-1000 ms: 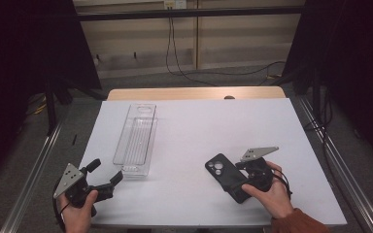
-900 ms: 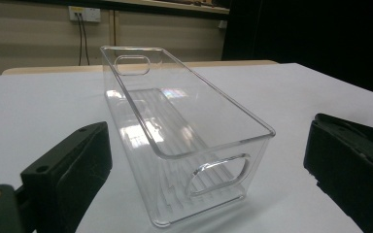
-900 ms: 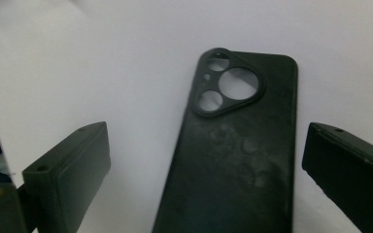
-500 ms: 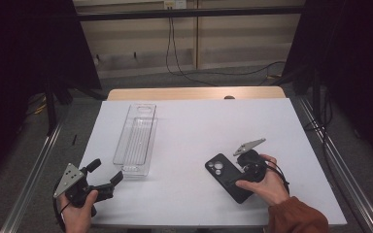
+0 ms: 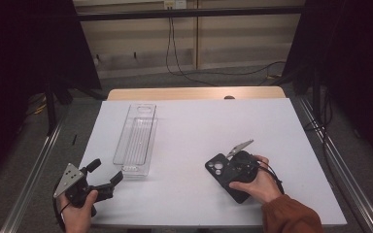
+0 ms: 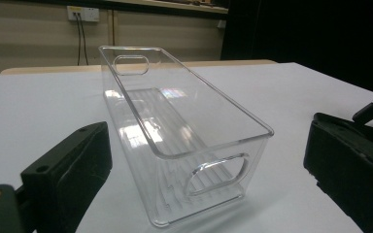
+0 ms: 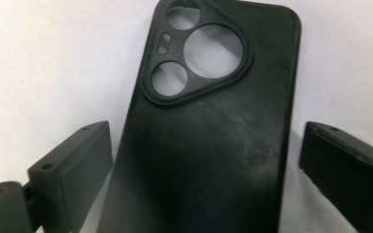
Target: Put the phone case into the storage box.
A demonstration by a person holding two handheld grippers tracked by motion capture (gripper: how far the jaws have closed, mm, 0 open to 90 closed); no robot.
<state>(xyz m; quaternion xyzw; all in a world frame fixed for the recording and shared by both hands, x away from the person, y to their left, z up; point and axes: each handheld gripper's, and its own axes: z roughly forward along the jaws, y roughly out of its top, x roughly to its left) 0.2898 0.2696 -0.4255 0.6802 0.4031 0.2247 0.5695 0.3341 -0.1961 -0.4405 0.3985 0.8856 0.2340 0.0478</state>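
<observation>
The right gripper hovers over the black phone case on the white tabletop, fingers open on either side. The left gripper faces the clear bin, fingers open.

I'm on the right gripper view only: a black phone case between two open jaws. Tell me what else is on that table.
Observer: A clear plastic bin stands left of the phone case, apart from it.
Operator: Report what's in it.
Observer: Nothing; its ribbed floor is bare.
Operator: Place the other gripper.
Observer: The left gripper is at the table's near left corner, open, pointing at the bin's near end.
</observation>
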